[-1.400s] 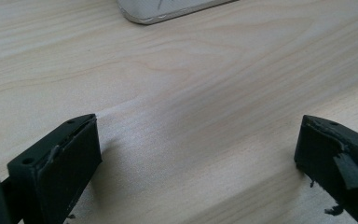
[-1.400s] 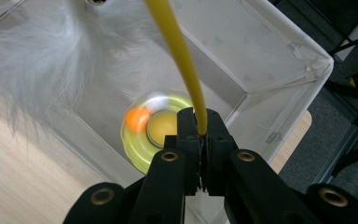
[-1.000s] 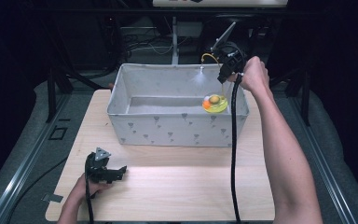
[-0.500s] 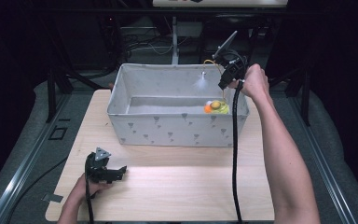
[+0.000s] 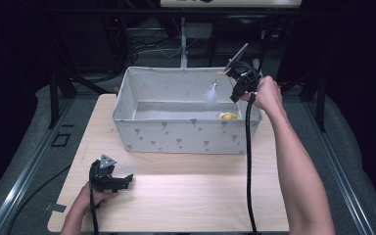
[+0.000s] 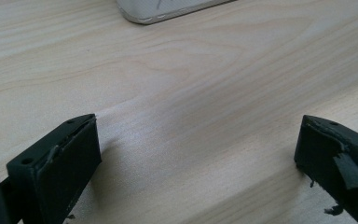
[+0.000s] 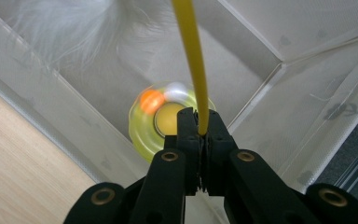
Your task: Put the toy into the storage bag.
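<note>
The left claw (image 5: 126, 180) rests on the wooden worktop (image 5: 186, 196), in front of the grey fabric bin (image 5: 176, 137) and towards its left end, with a hand (image 5: 85, 203) around its body. In the left claw view its jaws stand wide apart with bare wood between them. The bin sits at the far part of the worktop. The right claw (image 5: 236, 83) hangs over the bin's right end, held by the right hand (image 5: 268, 94) just outside the bin's right wall. Its jaws are pinched tight on a thin yellow stick (image 7: 191, 60), which carries a tuft of white feathers (image 5: 210, 95) hanging inside the bin. Below, on the bin's floor near its right front corner, lies a round yellow toy (image 7: 165, 122) with an orange ball (image 7: 151, 100) on it.
</note>
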A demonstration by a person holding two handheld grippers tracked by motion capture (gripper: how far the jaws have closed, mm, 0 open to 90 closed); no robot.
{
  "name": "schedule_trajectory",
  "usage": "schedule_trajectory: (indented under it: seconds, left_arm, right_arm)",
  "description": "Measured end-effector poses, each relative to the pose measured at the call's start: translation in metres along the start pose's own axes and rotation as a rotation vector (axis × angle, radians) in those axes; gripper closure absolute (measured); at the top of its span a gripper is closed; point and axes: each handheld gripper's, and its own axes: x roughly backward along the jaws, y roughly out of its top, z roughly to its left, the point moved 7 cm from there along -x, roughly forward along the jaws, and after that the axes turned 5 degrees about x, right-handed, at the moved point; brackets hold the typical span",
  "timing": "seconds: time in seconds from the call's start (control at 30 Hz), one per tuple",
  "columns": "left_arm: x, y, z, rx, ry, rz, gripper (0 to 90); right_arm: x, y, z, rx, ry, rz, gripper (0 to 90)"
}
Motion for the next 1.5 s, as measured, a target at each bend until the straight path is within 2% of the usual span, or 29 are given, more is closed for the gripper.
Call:
schedule_trajectory:
  seconds: [0.5, 0.57, 0.83, 0.87, 1.03, 1.13, 1.5]
  left_arm:
    - [0.000, 0.000, 0.000, 0.000, 0.000, 0.000, 0.2]
    - [0.000, 0.000, 0.000, 0.000, 0.000, 0.000, 0.2]
    - [0.000, 0.000, 0.000, 0.000, 0.000, 0.000, 0.2]
    - [0.000, 0.000, 0.000, 0.000, 0.001, 0.000, 0.2]
    - [0.000, 0.000, 0.000, -0.002, -0.002, 0.004, 0.3]
    - [0.000, 0.000, 0.000, -0.002, -0.003, 0.004, 0.3]
    - [0.000, 0.000, 0.000, 0.002, -0.003, 0.004, 0.3]
  right_arm:
    - [-0.014, -0.021, -0.001, -0.017, 0.022, 0.034, 88.5]
    - [-0.015, -0.022, -0.001, -0.019, 0.023, 0.025, 88.4]
    - [-0.019, -0.033, -0.002, -0.030, 0.038, 0.055, 88.4]
    - [-0.022, -0.036, -0.003, -0.047, 0.043, 0.060, 88.4]
    - [-0.024, -0.042, -0.005, -0.052, 0.048, 0.082, 88.4]
    - [-0.028, -0.048, -0.009, -0.075, 0.062, 0.099, 88.4]
    - [-0.034, -0.053, -0.008, -0.078, 0.090, 0.157, 88.0]
